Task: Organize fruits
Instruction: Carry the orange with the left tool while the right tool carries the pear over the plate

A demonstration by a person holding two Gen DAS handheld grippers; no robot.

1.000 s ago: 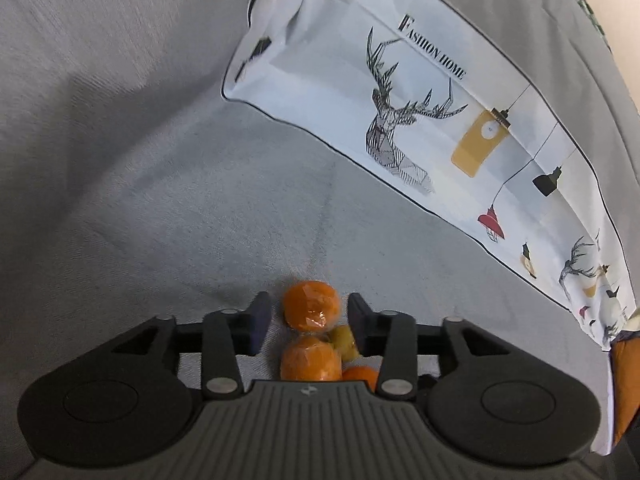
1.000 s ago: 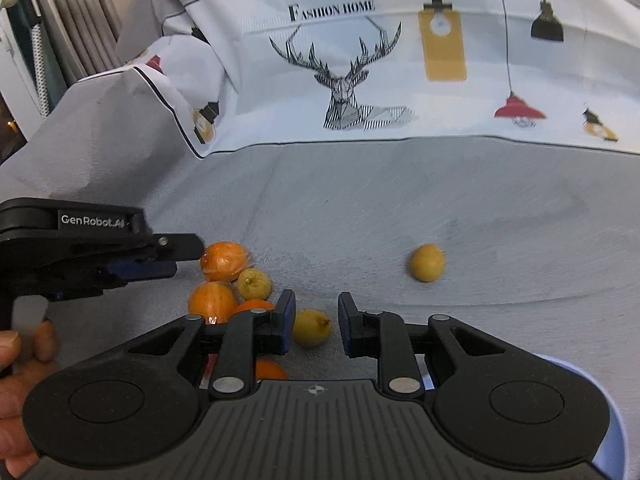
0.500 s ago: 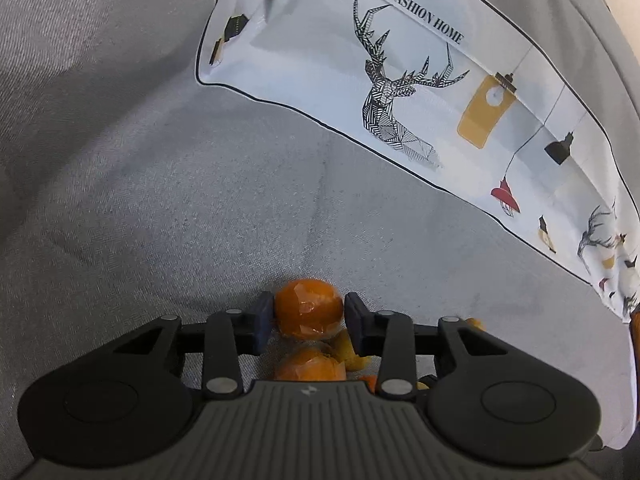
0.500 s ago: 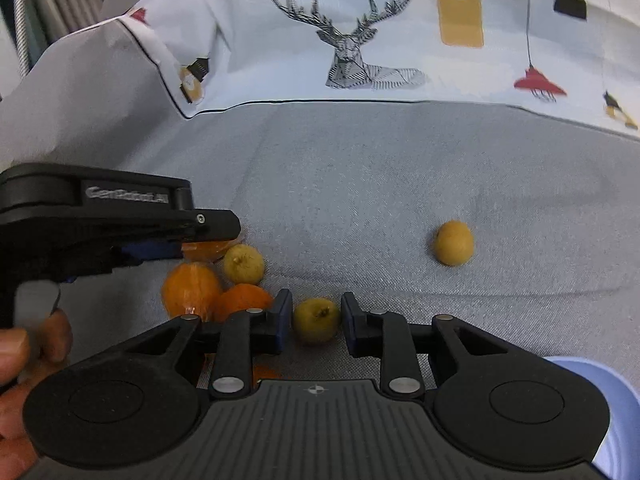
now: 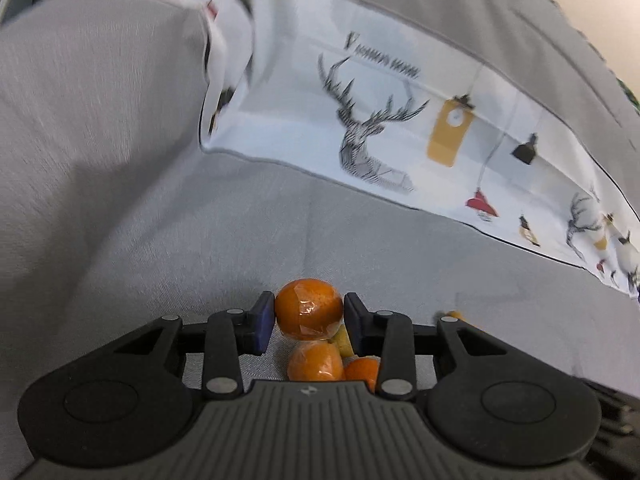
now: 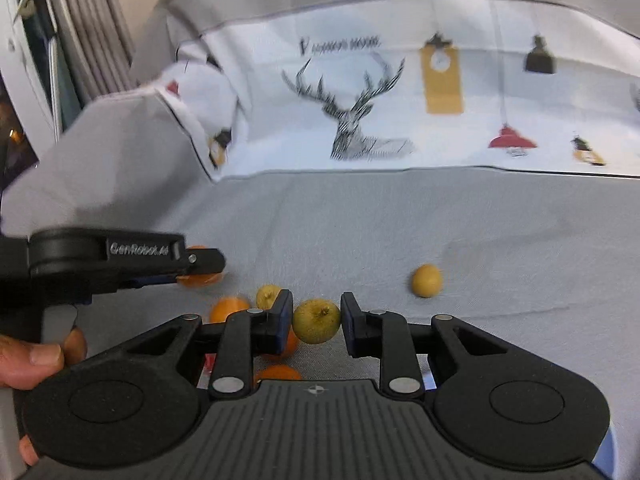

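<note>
The left gripper (image 5: 309, 317) pinches a wrapped orange (image 5: 309, 314) between its two pads; its jaws have just been closing on this fruit. The wrap on the orange is shiny and clear. The held orange is above the grey cloth (image 5: 160, 240), and the other fruits lie under it, close to the gripper body: a second wrapped orange (image 5: 316, 362), a third orange (image 5: 362, 372) partly hidden by the right finger, and a small yellow fruit (image 5: 344, 343) between them.

The right gripper (image 6: 316, 322) pinches a yellow-green fruit (image 6: 316, 321) with a small stem mark on top. Both pads press its sides. To the left of it, on the cloth, there is a group of fruits: one yellow fruit (image 6: 267, 295) just beside the left finger, an orange (image 6: 229, 309) next to it, and two more oranges (image 6: 277, 372) partly hidden behind the gripper. One yellow fruit (image 6: 427, 280) lies alone on the right, well apart from the group.

In the right wrist view the left gripper comes in from the left side, and the orange in it is mostly hidden by its finger. A hand (image 6: 36, 356) holds its handle at the left edge.

Behind, a white cushion (image 6: 400, 100) with a deer drawing and lamps leans on the grey sofa back. Both pictures are blurred.
</note>
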